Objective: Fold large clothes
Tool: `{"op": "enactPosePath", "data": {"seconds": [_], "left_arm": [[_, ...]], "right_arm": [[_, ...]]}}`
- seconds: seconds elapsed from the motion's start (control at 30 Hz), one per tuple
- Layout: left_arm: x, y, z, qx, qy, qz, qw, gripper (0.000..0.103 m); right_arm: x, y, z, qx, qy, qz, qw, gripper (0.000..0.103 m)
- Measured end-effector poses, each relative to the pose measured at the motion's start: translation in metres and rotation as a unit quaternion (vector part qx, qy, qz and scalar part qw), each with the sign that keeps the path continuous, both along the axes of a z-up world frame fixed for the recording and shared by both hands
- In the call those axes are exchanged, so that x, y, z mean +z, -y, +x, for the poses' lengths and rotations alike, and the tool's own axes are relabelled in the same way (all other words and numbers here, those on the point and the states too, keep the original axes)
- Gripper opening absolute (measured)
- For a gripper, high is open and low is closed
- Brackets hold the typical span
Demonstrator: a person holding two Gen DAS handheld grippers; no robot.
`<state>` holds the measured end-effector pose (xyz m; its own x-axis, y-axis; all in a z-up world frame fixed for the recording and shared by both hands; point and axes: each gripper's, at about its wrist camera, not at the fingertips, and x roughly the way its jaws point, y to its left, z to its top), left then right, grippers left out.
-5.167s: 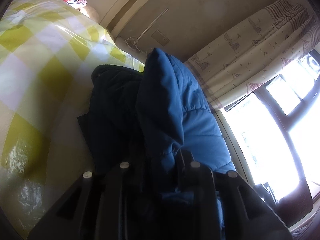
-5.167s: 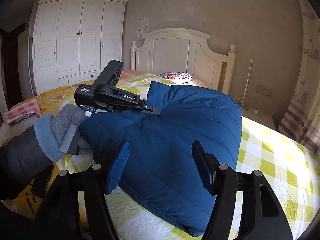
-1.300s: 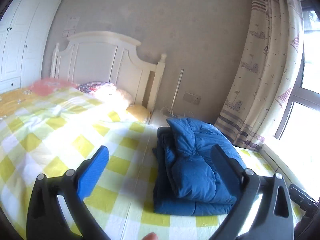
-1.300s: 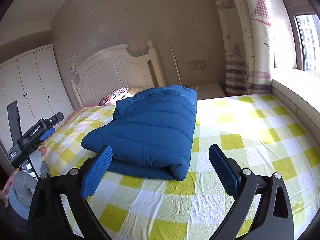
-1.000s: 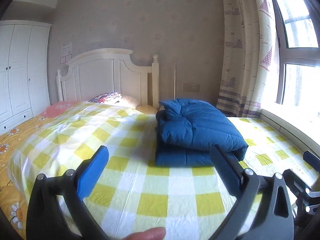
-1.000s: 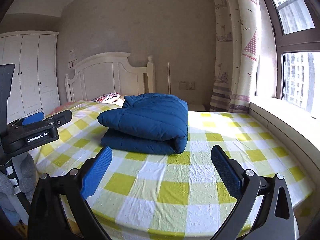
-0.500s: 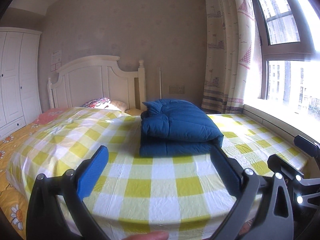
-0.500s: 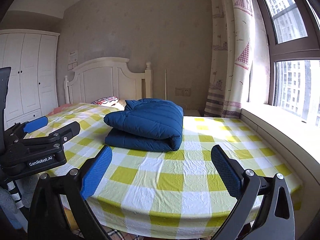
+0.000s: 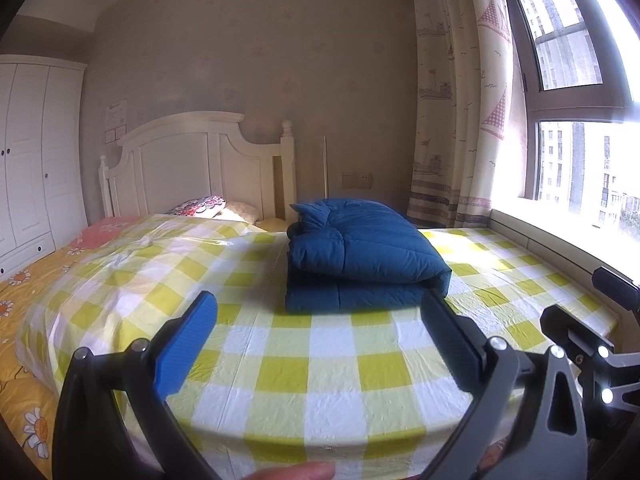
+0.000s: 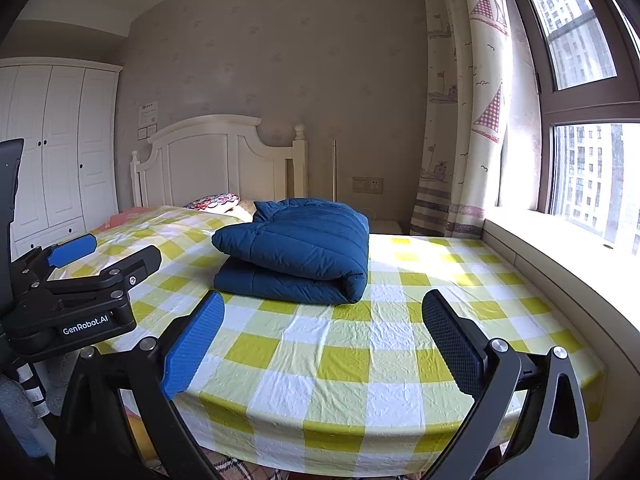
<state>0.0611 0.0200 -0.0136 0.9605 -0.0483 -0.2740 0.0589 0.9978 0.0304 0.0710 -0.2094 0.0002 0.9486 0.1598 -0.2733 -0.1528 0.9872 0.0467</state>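
Note:
A dark blue quilted jacket (image 9: pixel 360 256) (image 10: pixel 300 252) lies folded into a thick rectangular stack on the bed's yellow-and-white checked sheet (image 9: pixel 320 360) (image 10: pixel 360 344). My left gripper (image 9: pixel 320 312) is open and empty, held back from the bed's foot, well short of the jacket. My right gripper (image 10: pixel 320 312) is also open with nothing between its fingers, equally far from the jacket. In the right wrist view the left gripper (image 10: pixel 96 256) shows at the left edge beside the bed.
A white headboard (image 9: pixel 192 168) and patterned pillow (image 9: pixel 200 205) are at the far end. A white wardrobe (image 10: pixel 52 152) stands left. Curtains (image 10: pixel 468 120) and a window ledge (image 10: pixel 560 248) run along the right. A fingertip (image 9: pixel 296 472) shows at the bottom.
Both grippers let go of the jacket and drew back from it to beyond the foot of the bed. The jacket stays folded where it was left.

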Motion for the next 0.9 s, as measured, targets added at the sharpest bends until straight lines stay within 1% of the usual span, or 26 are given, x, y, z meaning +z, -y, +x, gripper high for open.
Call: {"op": "enactPosePath", "data": {"seconds": [0.27,0.57,0.73,0.9], "left_arm": [[-0.008,-0.003,0.004,0.009,-0.011,-0.002,0.9999,0.101],[-0.008,-0.002,0.006,0.02,-0.014,-0.005,0.9997,0.101],[-0.006,-0.001,0.011,0.031,-0.02,-0.01,0.9993,0.101],[-0.003,0.003,0.018,0.04,-0.024,-0.002,0.9989,0.101]], "right_arm": [[-0.001,-0.002,0.0,-0.01,0.004,-0.008,1.0,0.097],[-0.002,-0.002,0.002,-0.024,0.01,-0.026,0.999,0.097],[-0.002,-0.005,0.008,-0.015,0.016,-0.041,0.999,0.097],[-0.004,-0.003,0.02,-0.005,0.01,-0.043,0.999,0.097]]}}
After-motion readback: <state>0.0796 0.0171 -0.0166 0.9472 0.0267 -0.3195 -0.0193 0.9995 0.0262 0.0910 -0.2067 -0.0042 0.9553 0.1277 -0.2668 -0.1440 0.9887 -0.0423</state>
